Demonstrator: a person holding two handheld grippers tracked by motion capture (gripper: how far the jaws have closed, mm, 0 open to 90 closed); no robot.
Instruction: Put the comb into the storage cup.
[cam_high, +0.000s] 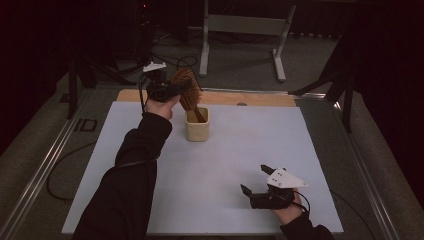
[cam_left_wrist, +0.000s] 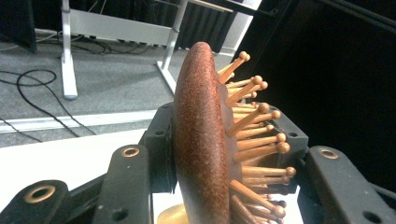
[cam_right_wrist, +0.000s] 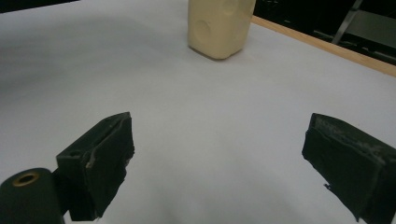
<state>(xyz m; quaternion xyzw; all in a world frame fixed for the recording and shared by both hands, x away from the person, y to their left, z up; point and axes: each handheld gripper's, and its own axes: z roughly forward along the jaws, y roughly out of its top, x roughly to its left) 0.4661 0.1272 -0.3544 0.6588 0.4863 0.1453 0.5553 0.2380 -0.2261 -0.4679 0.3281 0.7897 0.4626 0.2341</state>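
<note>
Left claw (cam_high: 172, 91) grips hairbrush (cam_high: 187, 87), handle hidden in cup (cam_high: 197, 129)

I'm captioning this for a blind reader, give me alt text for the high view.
The left gripper holds a wooden hairbrush with its handle down in a cream cup on a white table. The right gripper rests open near the front.

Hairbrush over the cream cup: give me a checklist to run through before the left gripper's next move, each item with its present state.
1. Left gripper clamped on hairbrush head: ok.
2. Brush handle inside cream cup: ok.
3. Handle touching cup bottom: cannot tell.
4. Cup upright on white sheet: ok.
5. Right gripper open, apart from cup: ok.
</note>
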